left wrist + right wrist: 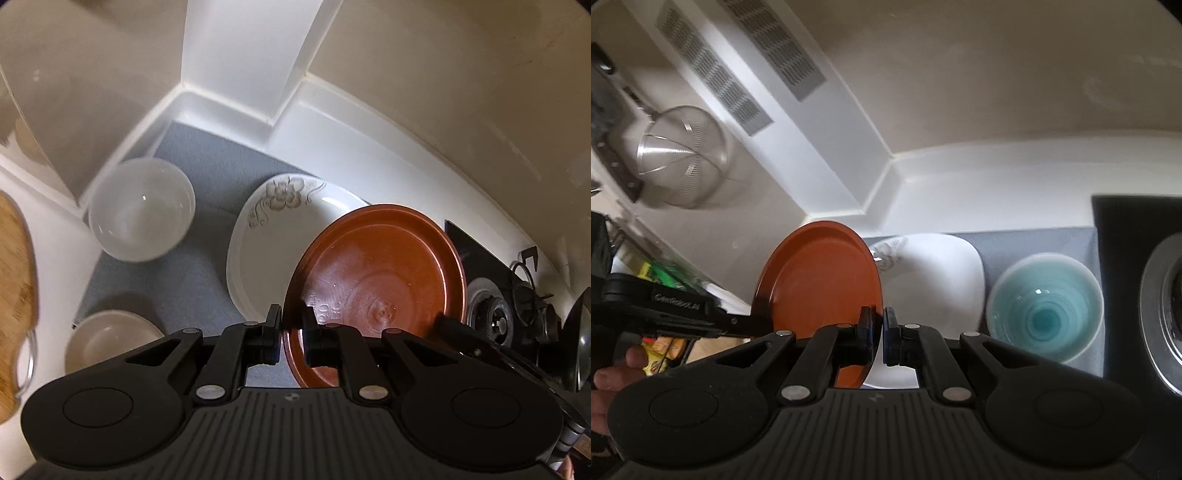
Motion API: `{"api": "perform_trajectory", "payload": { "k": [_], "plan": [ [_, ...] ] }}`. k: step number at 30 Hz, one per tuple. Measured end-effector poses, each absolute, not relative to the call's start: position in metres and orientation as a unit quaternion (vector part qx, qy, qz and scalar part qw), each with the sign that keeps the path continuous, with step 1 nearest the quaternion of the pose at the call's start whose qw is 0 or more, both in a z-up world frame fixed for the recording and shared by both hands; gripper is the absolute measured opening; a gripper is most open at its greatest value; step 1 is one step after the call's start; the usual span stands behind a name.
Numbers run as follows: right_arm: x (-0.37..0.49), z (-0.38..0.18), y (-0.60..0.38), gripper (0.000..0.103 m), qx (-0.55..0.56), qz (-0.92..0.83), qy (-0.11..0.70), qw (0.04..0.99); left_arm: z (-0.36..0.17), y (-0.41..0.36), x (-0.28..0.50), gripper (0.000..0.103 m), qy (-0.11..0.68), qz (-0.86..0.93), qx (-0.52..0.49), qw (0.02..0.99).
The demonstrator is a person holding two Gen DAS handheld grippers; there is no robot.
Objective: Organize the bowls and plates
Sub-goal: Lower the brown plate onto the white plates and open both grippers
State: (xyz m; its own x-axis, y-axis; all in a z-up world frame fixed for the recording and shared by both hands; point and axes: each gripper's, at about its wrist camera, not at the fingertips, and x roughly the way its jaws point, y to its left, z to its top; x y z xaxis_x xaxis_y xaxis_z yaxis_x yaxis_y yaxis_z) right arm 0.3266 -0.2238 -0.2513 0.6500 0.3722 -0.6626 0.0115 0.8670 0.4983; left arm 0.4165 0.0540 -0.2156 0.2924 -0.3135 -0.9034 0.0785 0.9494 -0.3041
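risk: round brown plastic plate (380, 280) held tilted on edge over the desk's grey mat (192, 269) | left claw (291, 332) pinches its rim; right claw (878, 334) closed beside it, apparently empty | thin grip may slip; plate drops on white flowered plate (269, 236)

- cream wall (443, 74) behind a white counter (314, 110), corner boxed in by a white column (236, 55)
- grey mat (207, 155) on the counter
- gas hob (495, 317) off to the side
- vent grille (713, 74) and a hanging mesh strainer (679, 158)
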Motion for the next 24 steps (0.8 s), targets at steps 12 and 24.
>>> {"api": "perform_trajectory", "payload": {
  "k": [12,24],
  "plan": [
    [0.36,-0.28,-0.203,0.006,0.194,0.062,0.434,0.878,-0.256,0.053,0.453,0.012,0.578,-0.123,-0.094,0.801],
    [0.41,-0.333,-0.193,0.005,0.183,0.001,0.46,0.869,-0.321,0.048,0.493,0.012,0.579,-0.145,-0.08,0.798]
  ]
}}
